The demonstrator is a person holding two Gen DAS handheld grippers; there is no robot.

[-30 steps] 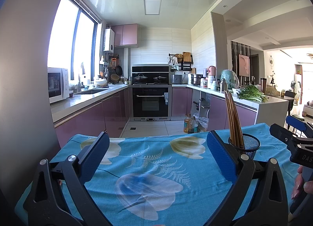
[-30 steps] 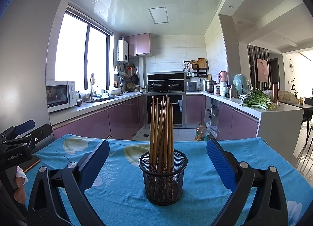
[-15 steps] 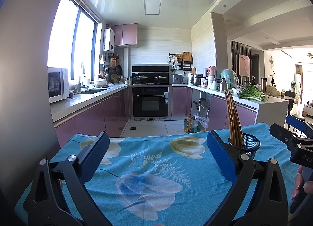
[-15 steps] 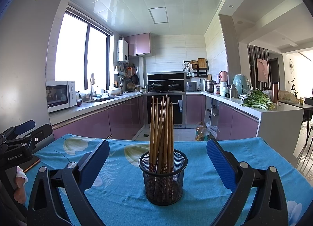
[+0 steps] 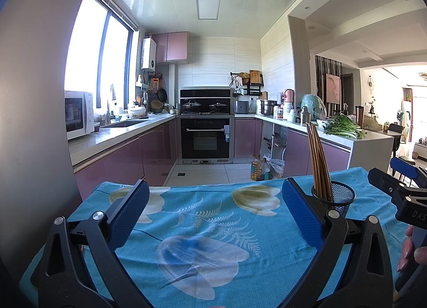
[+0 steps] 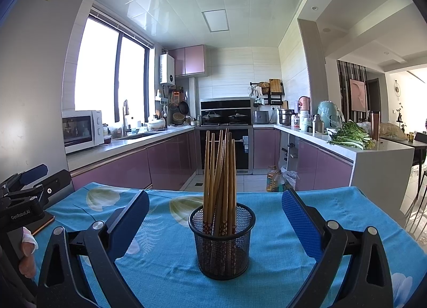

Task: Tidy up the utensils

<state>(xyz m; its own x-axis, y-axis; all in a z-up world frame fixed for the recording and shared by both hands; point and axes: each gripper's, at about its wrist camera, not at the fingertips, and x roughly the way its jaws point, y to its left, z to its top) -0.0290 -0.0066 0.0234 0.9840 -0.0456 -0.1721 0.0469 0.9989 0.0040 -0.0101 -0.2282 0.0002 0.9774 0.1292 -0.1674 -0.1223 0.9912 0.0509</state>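
All the brown wooden chopsticks (image 6: 220, 172) you can see stand tip-down in the black wire-mesh cup (image 6: 221, 241), lower centre of the right wrist view; no loose utensil shows on the blue flower-printed tablecloth (image 6: 293, 278) in either view. Judgement: the gathering step looks finished or close to it, with at most a tidy-up left, though anything outside the frames is unknown. Your right gripper (image 6: 214, 221) is level with the table and points straight at the cup, its blue-padded fingers (image 6: 300, 224) spread wide to either side, touching neither cup nor sticks. Your left gripper (image 5: 214, 212) is also level, fingers (image 5: 128, 214) spread wide over bare cloth and holding nothing. In the left wrist view the cup sits at right of centre, just behind the right-hand finger, partly hidden by it. Your fingertips (image 5: 412, 249) on the other gripper's handle show at the lower right edge of that view. Both tools are well apart from each other.
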